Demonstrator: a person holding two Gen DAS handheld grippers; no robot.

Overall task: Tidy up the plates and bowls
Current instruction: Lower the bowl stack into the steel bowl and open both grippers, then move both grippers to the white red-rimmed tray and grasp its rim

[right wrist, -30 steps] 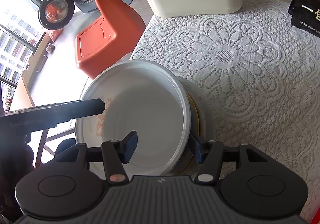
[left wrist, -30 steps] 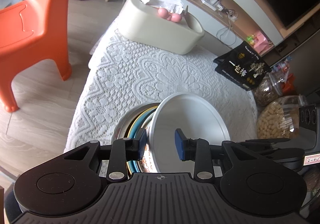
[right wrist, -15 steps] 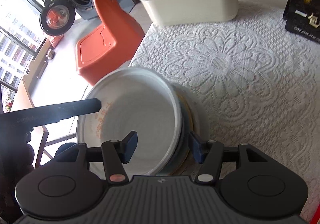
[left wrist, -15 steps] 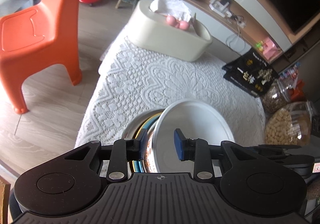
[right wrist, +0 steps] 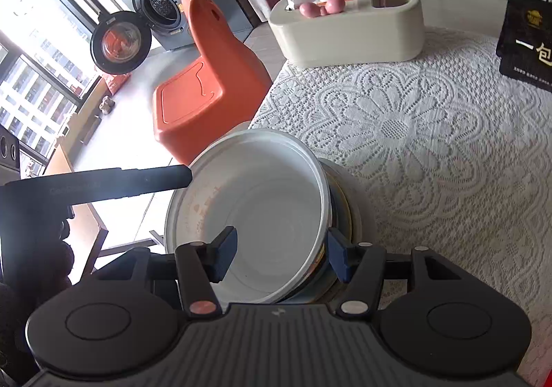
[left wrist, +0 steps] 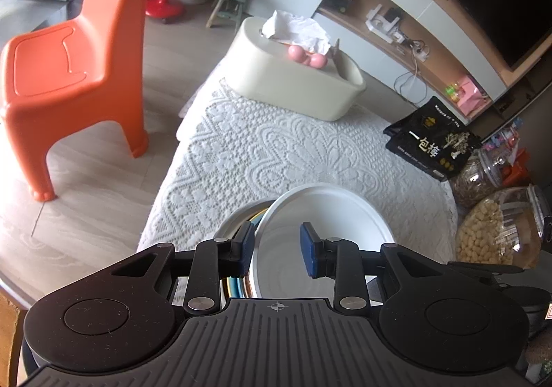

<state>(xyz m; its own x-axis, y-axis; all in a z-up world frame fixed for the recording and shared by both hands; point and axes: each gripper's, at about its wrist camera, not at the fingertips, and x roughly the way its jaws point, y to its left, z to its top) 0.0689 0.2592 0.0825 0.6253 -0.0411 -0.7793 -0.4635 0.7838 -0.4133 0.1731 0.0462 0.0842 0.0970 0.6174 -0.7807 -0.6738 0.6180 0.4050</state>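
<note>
1. Spreading over the one counter [left wrist: 276,152] is a white lace cloth [right wrist: 414,131]; one orange chair [left wrist: 69,69] stands on the floor beside it.
2. One cream tissue box [left wrist: 293,86] sits at the counter's far end.
3. Two glass jars [left wrist: 500,228] and one black bag [left wrist: 431,142] lie along the counter's right edge.
4. One stack of dishes [left wrist: 238,216] sits at the near edge, showing steel, blue and yellow rims.
5. One white bowl [left wrist: 321,214] leans tilted in that stack. It is plain and glossy inside, with a faint orange pattern near its rim.
6. Two tongs are partly open. The left tongs [left wrist: 277,252] straddle the bowl's rim, one pad outside and one inside. The right tongs [right wrist: 281,255] straddle the bowl's wall and the stacked rims. I cannot tell whether either pair presses.
</note>
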